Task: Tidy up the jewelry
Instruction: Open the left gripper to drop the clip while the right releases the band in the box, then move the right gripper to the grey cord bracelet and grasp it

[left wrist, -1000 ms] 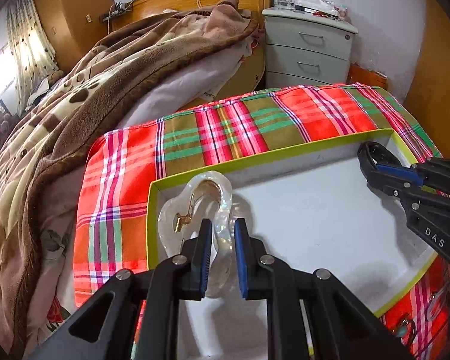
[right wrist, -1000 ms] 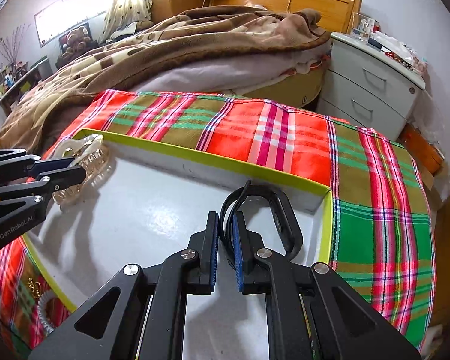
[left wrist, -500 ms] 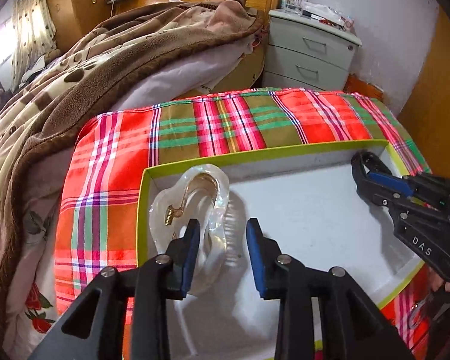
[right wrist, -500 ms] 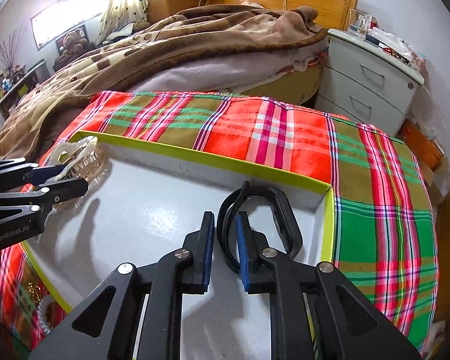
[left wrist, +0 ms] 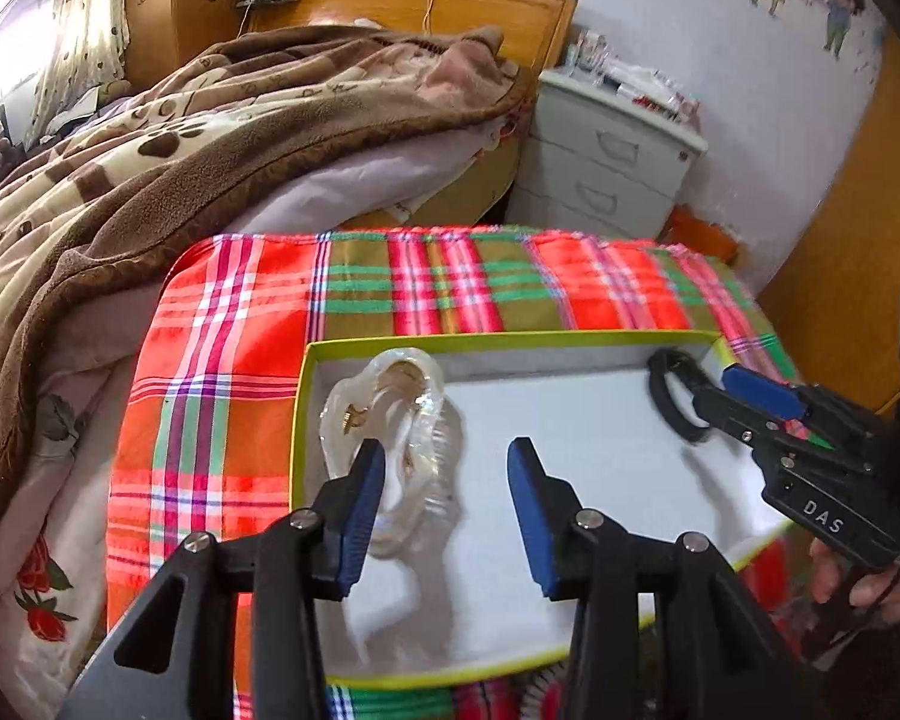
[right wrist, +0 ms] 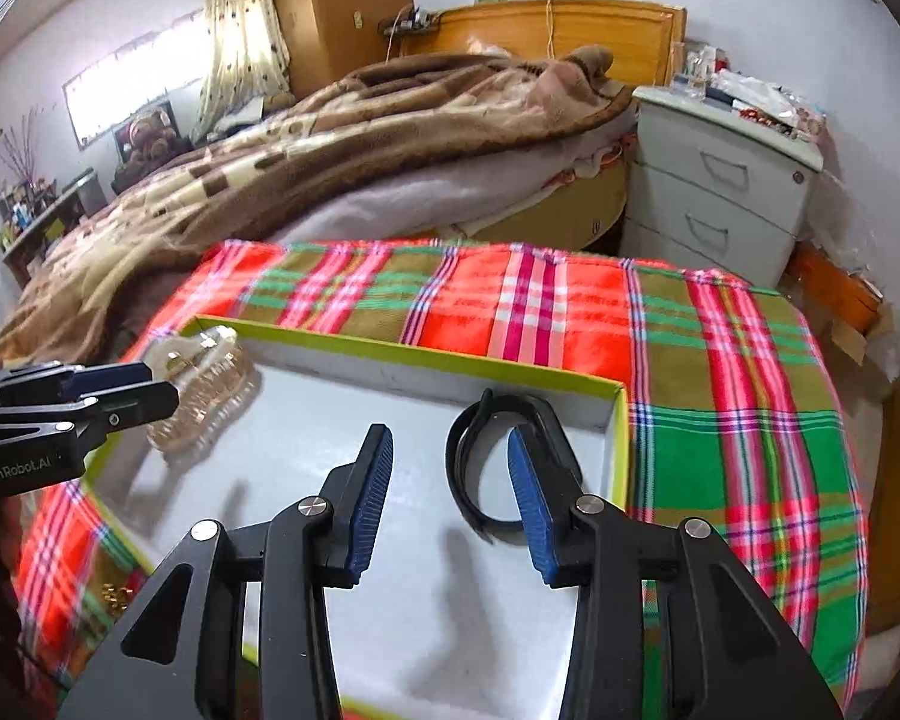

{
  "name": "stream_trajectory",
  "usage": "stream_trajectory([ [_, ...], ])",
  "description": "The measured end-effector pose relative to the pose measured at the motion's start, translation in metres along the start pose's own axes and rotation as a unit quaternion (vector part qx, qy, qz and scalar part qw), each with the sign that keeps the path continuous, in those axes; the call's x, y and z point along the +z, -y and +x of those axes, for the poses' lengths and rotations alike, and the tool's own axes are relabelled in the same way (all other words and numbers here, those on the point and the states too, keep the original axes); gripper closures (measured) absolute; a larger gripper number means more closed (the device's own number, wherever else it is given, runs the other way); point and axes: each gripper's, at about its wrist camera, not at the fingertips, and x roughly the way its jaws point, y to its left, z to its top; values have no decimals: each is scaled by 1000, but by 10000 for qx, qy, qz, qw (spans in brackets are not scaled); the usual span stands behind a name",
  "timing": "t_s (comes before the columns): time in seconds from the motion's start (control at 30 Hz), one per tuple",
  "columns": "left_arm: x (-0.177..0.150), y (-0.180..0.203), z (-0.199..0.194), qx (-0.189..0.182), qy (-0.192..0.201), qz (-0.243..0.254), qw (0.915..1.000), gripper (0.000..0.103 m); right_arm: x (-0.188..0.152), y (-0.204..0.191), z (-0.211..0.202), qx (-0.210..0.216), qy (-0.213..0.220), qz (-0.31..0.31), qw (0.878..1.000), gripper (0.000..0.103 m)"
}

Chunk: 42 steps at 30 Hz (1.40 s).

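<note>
Inside green-rimmed box (left wrist: 498,341), clear hair claw (left wrist: 390,414), black band (right wrist: 480,468), both hand-held grippers just spread, clamping nothing.

1. The left gripper (left wrist: 447,480) points steeply downward; its jaws have just been opening and stand wide apart, the blue pads (left wrist: 363,510) pressing on nothing.
2. The right gripper (right wrist: 450,483) also tilts down, jaws just opened wide, nothing clamped between them.
3. Fingers of the person's hand (left wrist: 858,576) wrap under the right gripper's body.
</note>
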Motion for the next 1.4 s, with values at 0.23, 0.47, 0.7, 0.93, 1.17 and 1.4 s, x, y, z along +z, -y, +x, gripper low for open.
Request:
stream_trajectory([
  [0.23, -24, -3, -27, -491, 149, -186, 9985, 55, -22, 2, -44, -18, 333, 151, 9993, 62],
  [0.47, -62, -5, -37, -616, -14, -320, 9976, 50, -59, 13, -72, -155, 356, 286, 9988, 62],
  [0.7, -89, -9, -48, -713, -87, -386, 9967, 50, -95, 22, -82, -153, 175, 382, 9990, 62],
  [0.93, -111, -12, -54, -1066, -259, -568, 9923, 50, -123, 19, -82, 250, -130, 40, 9996, 62],
  [1.17, -124, -9, -56, -1227, -322, -544, 9904, 50, -132, 19, -74, 450, -313, -101, 9984, 62],
  [1.4, -130, -8, -56, -1146, -391, -593, 9909, 50, -132, 17, -65, 694, -505, -216, 9961, 62],
])
